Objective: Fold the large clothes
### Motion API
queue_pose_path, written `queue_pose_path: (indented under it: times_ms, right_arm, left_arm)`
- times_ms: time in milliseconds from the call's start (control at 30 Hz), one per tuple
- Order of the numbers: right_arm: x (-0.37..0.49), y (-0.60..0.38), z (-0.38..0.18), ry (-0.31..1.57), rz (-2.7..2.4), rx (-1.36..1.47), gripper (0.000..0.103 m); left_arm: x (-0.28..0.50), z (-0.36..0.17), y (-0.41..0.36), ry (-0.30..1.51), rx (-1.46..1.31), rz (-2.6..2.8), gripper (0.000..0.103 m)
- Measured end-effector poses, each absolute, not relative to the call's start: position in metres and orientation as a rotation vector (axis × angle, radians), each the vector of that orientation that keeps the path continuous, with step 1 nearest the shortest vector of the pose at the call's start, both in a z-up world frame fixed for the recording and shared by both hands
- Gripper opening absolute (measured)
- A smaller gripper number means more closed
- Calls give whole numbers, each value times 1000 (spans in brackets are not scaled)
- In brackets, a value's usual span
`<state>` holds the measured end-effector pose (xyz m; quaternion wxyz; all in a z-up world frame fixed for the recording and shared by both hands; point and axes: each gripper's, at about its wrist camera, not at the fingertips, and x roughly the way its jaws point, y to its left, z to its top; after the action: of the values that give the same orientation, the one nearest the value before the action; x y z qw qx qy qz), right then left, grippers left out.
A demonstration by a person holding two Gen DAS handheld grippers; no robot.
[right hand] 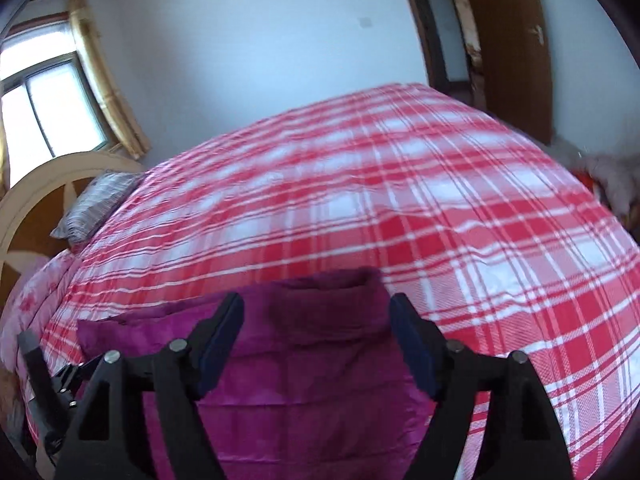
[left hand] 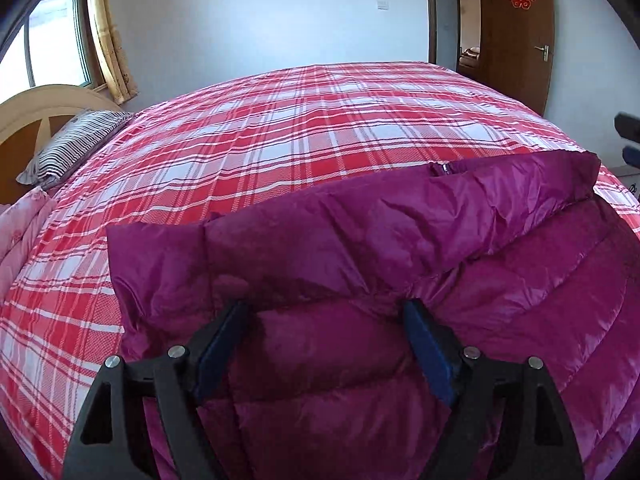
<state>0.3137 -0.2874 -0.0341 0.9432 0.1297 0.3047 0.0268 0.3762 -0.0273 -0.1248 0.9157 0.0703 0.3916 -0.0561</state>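
We judge the main risk to be slippage: the jacket [left hand: 360, 264] is glossy and padded, so a shallow pinch could lose the fold or drag it across the checked bedspread [left hand: 280, 140]. The jacket lies at 6 o'clock on the bed. The left claw [left hand: 324, 344] stands wide open over it, gripping nothing. The right claw [right hand: 318, 344] is likewise wide open above the jacket's edge.

Bed, red-and-white plaid sheet [left hand: 320, 132]: broad flat room beyond the jacket to the far edge | Obstacle, near side: puffy magenta quilted jacket [left hand: 360, 248] | Obstacle, head end: striped grey pillow [left hand: 72, 144], pink floral quilt [left hand: 20, 236], beige arched wooden headboard [left hand: 36, 108]
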Motion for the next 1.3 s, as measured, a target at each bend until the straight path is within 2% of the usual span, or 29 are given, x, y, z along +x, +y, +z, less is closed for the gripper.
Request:
queue_pose_path:
  times_ms: [67,233,367,467,767,1300]
  right_arm:
    - [319,-258,-34,633,131,207,78]
    - [351,-229,-69,723,122,105,76]
    - [365,-232,-105,783,97,119,74]
    - [361,-236,-114,783,104,148,75]
    - [363,-230,-122,777,104,144,75]
    - [367,-230,-129,789,96,138,76]
  left_arm:
    - [378,-113,-30,805,133,-116,82]
    - [381,-73,-28,653,166,-71,83]
    - [406,-111,-20,722,214,42,84]
    - [413,-133,-6,779,125,25,84]
    - [419,-145,2,811,63,22,92]
    - [422,-151,4,836,63,25,95]
